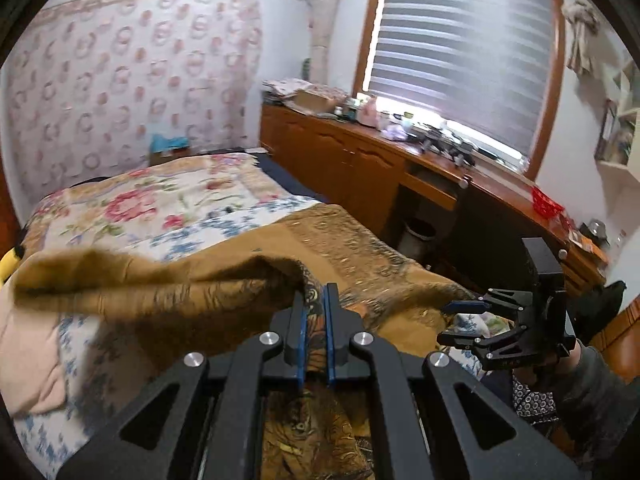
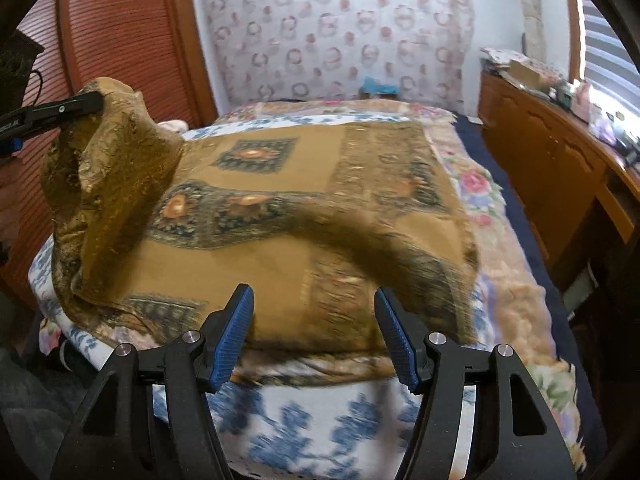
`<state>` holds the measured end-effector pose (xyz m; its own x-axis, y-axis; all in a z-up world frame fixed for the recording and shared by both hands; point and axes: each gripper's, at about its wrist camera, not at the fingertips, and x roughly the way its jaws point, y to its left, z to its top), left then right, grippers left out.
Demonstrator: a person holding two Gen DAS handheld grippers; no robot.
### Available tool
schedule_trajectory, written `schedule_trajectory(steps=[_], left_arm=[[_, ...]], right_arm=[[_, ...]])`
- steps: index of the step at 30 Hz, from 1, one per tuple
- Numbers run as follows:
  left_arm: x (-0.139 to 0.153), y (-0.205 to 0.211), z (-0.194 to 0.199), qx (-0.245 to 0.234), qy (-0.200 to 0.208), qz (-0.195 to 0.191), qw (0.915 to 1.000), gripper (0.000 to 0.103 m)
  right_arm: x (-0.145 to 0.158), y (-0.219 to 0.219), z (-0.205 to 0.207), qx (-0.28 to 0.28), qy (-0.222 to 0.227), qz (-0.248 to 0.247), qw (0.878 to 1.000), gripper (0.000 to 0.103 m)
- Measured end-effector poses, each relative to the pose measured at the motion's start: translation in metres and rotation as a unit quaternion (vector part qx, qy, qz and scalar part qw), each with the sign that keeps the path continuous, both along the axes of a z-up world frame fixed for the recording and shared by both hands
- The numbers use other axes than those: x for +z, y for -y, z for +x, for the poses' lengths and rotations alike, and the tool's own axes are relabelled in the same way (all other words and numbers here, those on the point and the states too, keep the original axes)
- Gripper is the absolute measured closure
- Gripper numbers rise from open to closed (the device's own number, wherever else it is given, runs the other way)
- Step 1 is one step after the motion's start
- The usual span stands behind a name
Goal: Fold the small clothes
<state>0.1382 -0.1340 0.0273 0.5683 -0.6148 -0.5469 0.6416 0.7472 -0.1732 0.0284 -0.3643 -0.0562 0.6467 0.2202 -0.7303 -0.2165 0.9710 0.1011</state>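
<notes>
Left wrist view: the left claw (image 1: 316, 300) is seen clamped on a bunched edge of the mustard patterned cloth (image 1: 352, 248), which is pinched between the blue pads (image 1: 304, 320) and trails down below the fingers. From the right wrist view, that same corner is seen lifted clear of the bed (image 2: 340, 412) at the left, held up in a crumpled peak, while the rest of the cloth lies spread across the floral bedding. The right claw (image 2: 316, 332) is held with its jaws wide apart and nothing between them, above the near edge of the cloth, which is not touched by it.

The fold is judged to be only begun: one corner is raised, no layer is yet laid over another, and most of the cloth is still flat and unfolded. A second grip and the carrying-over of the raised edge appear to be left.

Much is blurred: the middle ridge of the cloth is smeared in both views, so its creases cannot be read. What kind of garment it is cannot be told. The far bed edge and the items on the wooden surface (image 1: 400, 148) under the window are too small to be made out.
</notes>
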Motion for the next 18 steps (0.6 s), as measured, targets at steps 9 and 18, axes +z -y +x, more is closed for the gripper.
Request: schedule_trajectory(steps=[9,18], left_arm=[[0.009,0.081,0.02,-0.053,0.002,0.019,0.9984,0.099],[0.024,0.153,0.028,-0.098,0.012,0.041,0.9943,0.099]], right_arm=[[0.0,0.034,-0.017,-0.026,0.006,0.013,1.0,0.039],[0.008,0.058,-0.032,-0.045,0.018,0.024,0.999,0.039]])
